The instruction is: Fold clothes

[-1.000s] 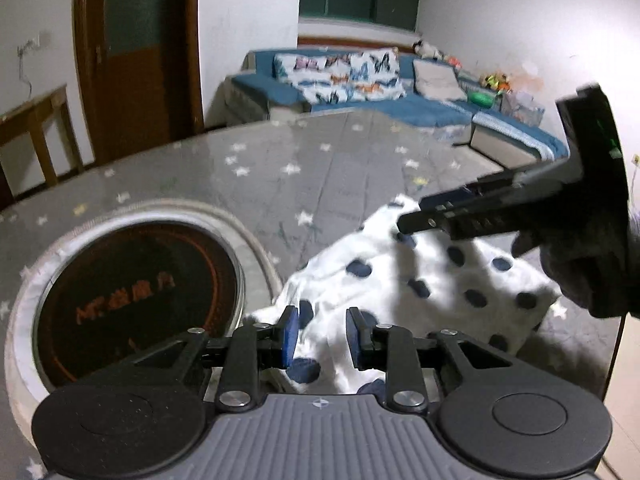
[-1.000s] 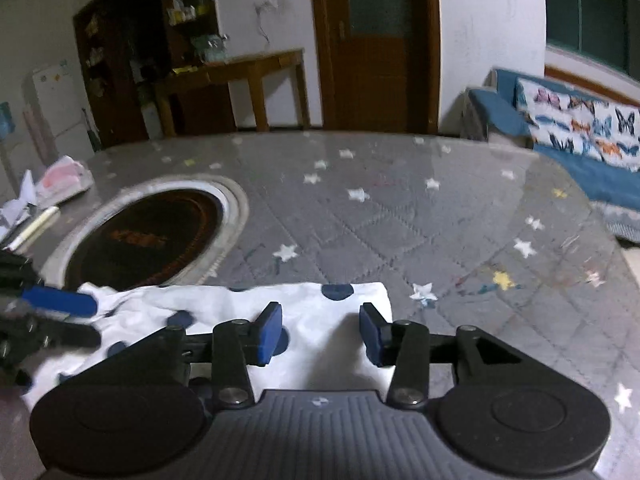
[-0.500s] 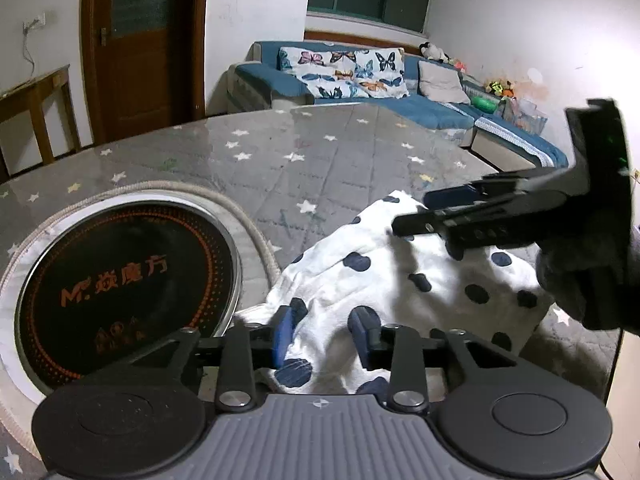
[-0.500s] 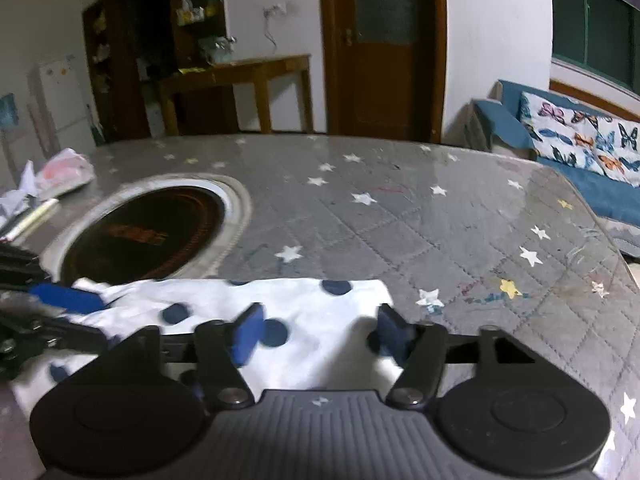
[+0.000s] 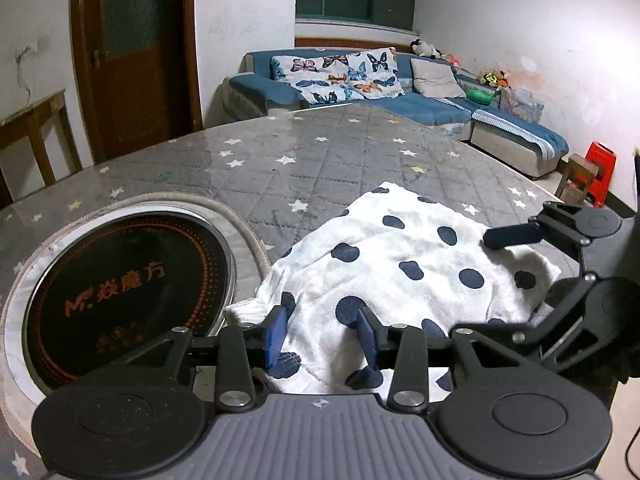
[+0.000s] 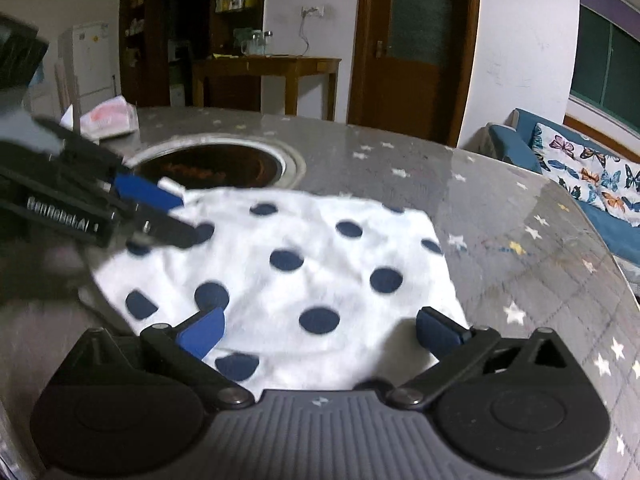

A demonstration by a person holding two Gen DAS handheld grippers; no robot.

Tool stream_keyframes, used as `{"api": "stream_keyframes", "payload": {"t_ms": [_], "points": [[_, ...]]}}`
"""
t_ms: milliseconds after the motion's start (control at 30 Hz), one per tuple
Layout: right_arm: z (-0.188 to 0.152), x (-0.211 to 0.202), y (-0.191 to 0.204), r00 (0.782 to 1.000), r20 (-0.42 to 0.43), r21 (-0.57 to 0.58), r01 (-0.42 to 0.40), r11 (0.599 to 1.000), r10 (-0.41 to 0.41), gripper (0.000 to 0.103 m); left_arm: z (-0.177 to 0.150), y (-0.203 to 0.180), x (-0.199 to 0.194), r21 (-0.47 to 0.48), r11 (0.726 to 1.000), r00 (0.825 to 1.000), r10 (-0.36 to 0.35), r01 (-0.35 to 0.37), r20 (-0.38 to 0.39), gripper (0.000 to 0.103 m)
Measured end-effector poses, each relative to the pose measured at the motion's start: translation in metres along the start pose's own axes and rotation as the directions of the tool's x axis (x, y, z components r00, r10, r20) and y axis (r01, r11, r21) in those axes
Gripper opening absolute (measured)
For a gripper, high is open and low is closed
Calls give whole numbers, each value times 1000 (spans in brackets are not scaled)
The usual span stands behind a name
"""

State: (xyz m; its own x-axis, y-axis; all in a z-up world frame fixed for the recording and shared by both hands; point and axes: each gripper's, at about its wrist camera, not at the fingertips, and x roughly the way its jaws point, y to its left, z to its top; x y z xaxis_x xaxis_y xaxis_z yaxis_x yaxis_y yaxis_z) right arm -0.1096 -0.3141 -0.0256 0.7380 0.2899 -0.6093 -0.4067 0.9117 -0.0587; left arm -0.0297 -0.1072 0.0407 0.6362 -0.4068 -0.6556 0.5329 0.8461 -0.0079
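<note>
- Both claws have spread their fingers since a second ago, the right one far wider, and the spotted cloth now lies slack on the table.
- Left wrist view: the left gripper (image 5: 322, 334) has its blue pads parted, a fold of the white garment (image 5: 400, 268) with navy dots bunched between them, though neither pad visibly presses it.
- The garment stretches ahead of this claw and off to its right, rumpled, on the grey star-printed tabletop (image 5: 280, 160).
- To the claw's left sits the round black hotplate (image 5: 124, 292) set into the table, its rim just beside the cloth's near corner.
- The right gripper (image 5: 524, 272) shows at the far right, fingers apart over the cloth's edge.
- A blue sofa (image 5: 400, 92) stands well beyond the table.
- Right wrist view: the right gripper (image 6: 320, 334) is spread wide, with the garment (image 6: 304, 264) lying flat between and ahead of its pads.
- The left gripper (image 6: 160, 212) shows ahead and to the left, blurred, at the cloth's far corner by the hotplate (image 6: 216, 164).
</note>
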Motion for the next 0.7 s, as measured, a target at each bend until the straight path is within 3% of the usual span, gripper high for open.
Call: {"api": "stream_keyframes", "payload": {"t_ms": [167,400,700], "points": [[-5,-9,0,1000,21,22,-6,1000,6,103,-2,-5,-3,17,1000,1000,4,-4,12,52],[-12,-9,-9,999,28,112,-29,993,26,103,-1,-10,-7,8,1000,1000,13,-13,18,56],[-12,-24,1,994,103,120,-35,992,22,103,-5,-7,-18,-41,999,999,29,-27,44,75]]}}
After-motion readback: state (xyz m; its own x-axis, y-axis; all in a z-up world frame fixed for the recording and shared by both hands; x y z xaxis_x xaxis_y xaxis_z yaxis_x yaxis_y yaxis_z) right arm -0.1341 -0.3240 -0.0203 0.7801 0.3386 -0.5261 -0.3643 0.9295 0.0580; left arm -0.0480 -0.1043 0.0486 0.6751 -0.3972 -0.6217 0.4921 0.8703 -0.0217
